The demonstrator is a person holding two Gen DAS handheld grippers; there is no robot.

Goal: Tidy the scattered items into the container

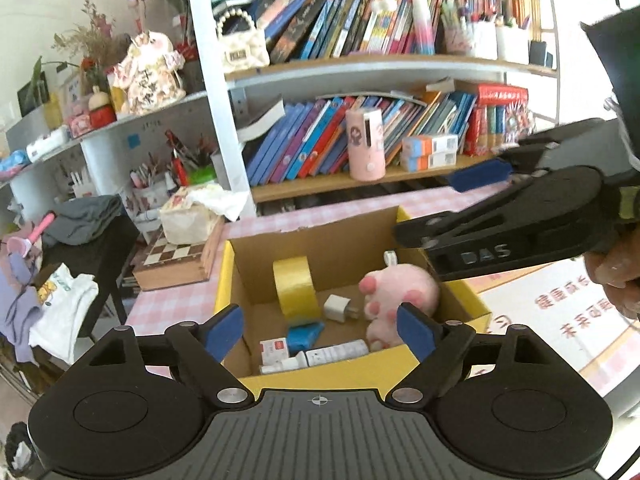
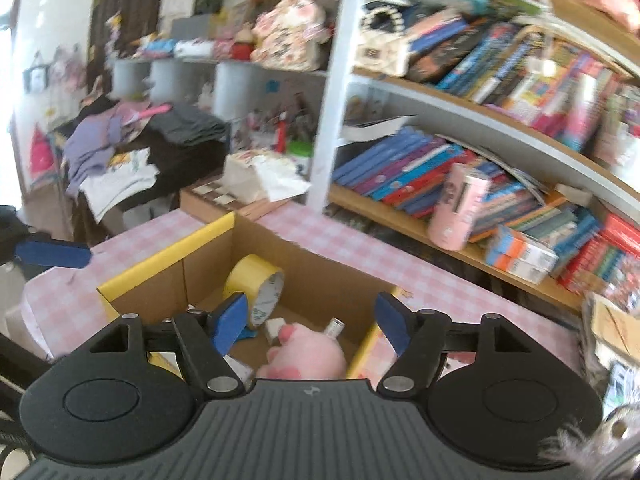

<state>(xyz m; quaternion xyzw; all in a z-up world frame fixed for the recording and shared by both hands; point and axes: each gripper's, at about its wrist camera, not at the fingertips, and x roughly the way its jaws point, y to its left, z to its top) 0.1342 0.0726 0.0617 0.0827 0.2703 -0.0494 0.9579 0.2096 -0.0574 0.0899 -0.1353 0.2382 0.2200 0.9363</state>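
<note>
Both grippers' fingers apart, empty, above the box holding the plush.

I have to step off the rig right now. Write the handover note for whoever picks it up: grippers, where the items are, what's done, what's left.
Left gripper: jaws open, nothing between them, above the box.
Right gripper: jaws open, empty, also over the box.
In the box: yellow tape roll, pink plush, white charger, blue item, small white packs at the near wall.
Done: those items are in.
Left: no loose items show on the pink checked tablecloth around the box in these views; check out of frame before calling it finished.
</note>
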